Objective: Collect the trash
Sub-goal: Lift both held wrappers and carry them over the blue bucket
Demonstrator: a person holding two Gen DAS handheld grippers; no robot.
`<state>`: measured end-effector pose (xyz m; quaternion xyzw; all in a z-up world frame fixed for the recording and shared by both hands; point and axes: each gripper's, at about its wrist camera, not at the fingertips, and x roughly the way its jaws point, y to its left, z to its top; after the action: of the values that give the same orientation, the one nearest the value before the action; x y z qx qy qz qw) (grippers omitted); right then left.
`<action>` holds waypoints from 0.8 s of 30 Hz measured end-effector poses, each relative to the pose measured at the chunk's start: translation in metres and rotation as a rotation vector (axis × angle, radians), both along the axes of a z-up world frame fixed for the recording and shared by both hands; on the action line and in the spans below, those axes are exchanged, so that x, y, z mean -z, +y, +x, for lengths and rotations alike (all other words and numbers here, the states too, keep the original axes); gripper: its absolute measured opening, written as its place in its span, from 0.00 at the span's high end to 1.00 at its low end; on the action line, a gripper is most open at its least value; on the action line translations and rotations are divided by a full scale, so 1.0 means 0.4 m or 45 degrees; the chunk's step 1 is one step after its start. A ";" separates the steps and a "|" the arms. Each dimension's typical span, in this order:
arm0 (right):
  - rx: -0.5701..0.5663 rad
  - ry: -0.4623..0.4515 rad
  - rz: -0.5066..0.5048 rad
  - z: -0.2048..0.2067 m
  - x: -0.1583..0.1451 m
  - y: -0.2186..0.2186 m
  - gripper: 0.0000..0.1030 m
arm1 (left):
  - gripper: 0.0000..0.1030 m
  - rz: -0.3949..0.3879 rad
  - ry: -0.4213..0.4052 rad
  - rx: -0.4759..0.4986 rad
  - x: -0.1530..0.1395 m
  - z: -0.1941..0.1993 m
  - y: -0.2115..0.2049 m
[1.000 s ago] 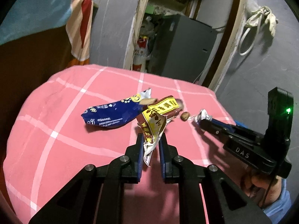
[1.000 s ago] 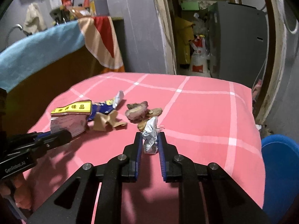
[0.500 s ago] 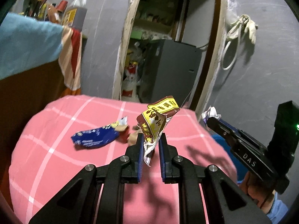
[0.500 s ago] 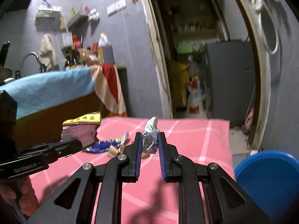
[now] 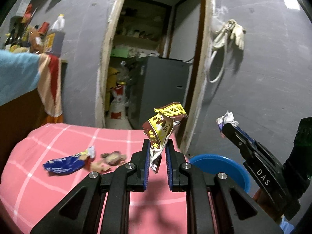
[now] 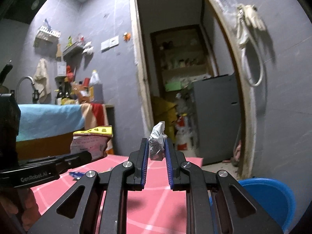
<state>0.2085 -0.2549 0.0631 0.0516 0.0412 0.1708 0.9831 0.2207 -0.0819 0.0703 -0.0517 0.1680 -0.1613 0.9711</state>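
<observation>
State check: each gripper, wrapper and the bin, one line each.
Left gripper: shut on brown-and-yellow snack wrapper, held off the table.
Right gripper: shut on crumpled silver wrapper, held off the table.
Blue foil wrapper: lying on pink checked tablecloth.
Blue plastic bin: open.

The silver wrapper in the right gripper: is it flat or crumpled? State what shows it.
Crumpled. The silver wrapper is bunched into a creased wad with a twisted top, pinched between the blue pads of the right gripper.
</observation>
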 end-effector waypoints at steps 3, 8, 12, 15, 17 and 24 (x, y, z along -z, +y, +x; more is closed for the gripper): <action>0.059 -0.022 -0.011 -0.016 -0.004 -0.028 0.86 | 0.88 0.009 -0.012 0.043 -0.006 0.004 -0.037; 0.168 -0.038 -0.023 -0.041 -0.004 -0.086 0.86 | 0.88 0.024 -0.022 0.110 -0.006 0.009 -0.104; 0.237 -0.032 -0.006 -0.054 0.005 -0.139 0.86 | 0.88 0.035 -0.014 0.159 0.004 0.018 -0.159; 0.284 -0.019 0.015 -0.060 0.010 -0.180 0.86 | 0.88 0.043 0.001 0.190 0.013 0.029 -0.199; 0.317 -0.001 0.031 -0.060 0.016 -0.209 0.86 | 0.88 0.050 0.012 0.208 0.021 0.037 -0.221; 0.403 0.128 0.079 -0.038 0.052 -0.288 0.86 | 0.88 0.075 0.076 0.268 0.056 0.085 -0.297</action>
<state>0.1932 -0.3700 0.0421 0.0962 0.0763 0.0124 0.9923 0.2549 -0.2006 0.0480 -0.0101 0.2061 -0.2559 0.9444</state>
